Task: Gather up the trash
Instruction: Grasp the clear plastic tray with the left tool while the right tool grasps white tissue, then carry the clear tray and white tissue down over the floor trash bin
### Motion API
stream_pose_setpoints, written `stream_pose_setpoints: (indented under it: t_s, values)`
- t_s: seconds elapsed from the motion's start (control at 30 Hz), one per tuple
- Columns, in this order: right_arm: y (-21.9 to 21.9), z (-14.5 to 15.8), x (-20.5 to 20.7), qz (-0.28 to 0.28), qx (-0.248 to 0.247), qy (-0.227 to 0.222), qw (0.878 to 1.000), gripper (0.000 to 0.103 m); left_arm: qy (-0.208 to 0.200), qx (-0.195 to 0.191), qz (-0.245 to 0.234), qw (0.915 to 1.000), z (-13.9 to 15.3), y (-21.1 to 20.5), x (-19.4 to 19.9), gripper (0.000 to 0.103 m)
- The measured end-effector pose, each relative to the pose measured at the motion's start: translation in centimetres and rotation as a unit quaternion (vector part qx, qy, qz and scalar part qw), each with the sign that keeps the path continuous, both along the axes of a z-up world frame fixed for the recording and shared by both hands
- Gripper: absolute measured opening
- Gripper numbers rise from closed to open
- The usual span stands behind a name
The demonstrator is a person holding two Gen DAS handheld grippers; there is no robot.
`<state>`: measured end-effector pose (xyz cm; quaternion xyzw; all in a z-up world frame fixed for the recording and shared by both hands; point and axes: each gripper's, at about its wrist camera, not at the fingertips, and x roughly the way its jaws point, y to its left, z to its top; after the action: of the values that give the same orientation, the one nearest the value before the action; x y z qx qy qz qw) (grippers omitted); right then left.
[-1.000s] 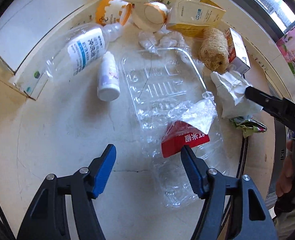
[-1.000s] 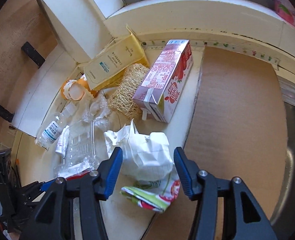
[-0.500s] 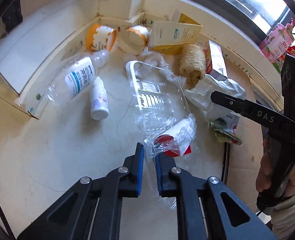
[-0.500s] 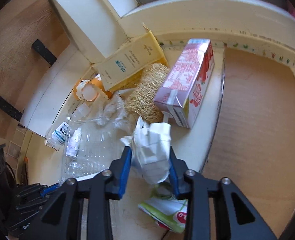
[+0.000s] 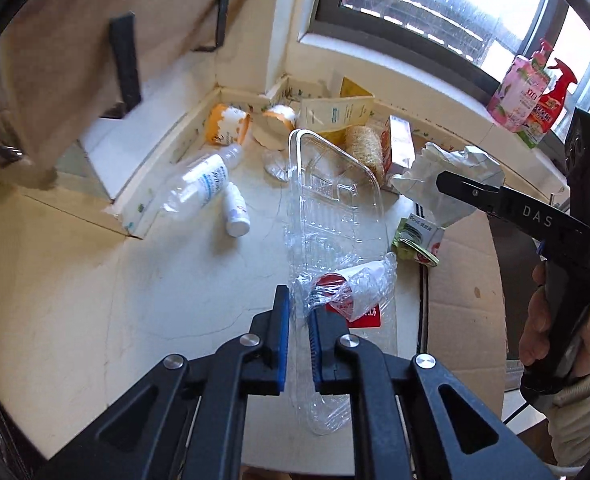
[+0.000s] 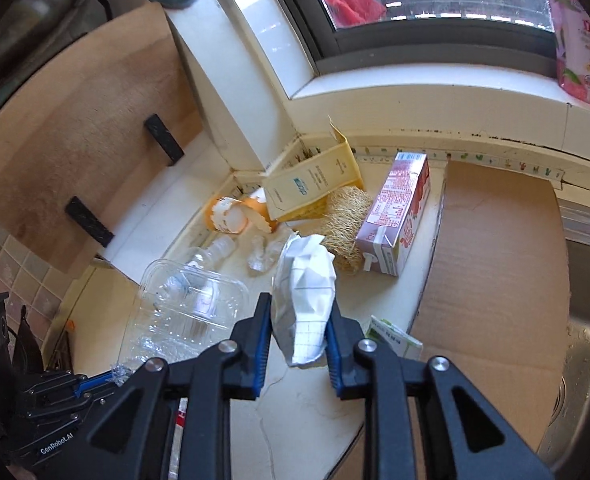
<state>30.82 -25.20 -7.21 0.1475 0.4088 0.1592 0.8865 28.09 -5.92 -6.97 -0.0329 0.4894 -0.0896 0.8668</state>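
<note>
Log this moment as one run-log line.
left gripper: shut on clear plastic tray | right gripper: shut on crumpled paper | both lifted | bottle, carton on counter

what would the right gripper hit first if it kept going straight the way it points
Probably the loofah scrubber, with the pink milk carton just to its right. The right gripper already holds the crumpled white paper, so the paper would touch first. Depth is uncertain.
</note>
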Motion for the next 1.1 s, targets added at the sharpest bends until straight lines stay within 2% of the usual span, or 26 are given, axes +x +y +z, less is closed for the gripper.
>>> stream_pose_setpoints:
  t_s: [0.3, 0.57, 0.9, 1.1]
  values:
    - [2.4, 4.3, -7.7, 0.002, 0.01, -0.036, 0.999, 0.024, -0.042, 0.018, 0.004, 0.9989, 4.1, 4.8, -8.1, 0.006]
    - [7.6, 5.4, -16.8, 0.032, 0.0, -0.034, 0.999, 0.024, -0.053, 0.021, 0.001, 0.9984, 4.7, 8.9, -15.9, 0.007]
    - [13.2, 2.5, -27.3, 0.064, -0.039, 0.012, 0.997, 0.024, -0.037, 0.013, -0.017, 0.9991, 1.4, 12.6, -24.8, 0.007]
    - [15.4, -0.7, -30.4, 0.08, -0.07, 0.058, 0.993, 0.024, -0.009, 0.016, -0.019, 0.9997, -1.9, 14.0, -28.1, 0.007]
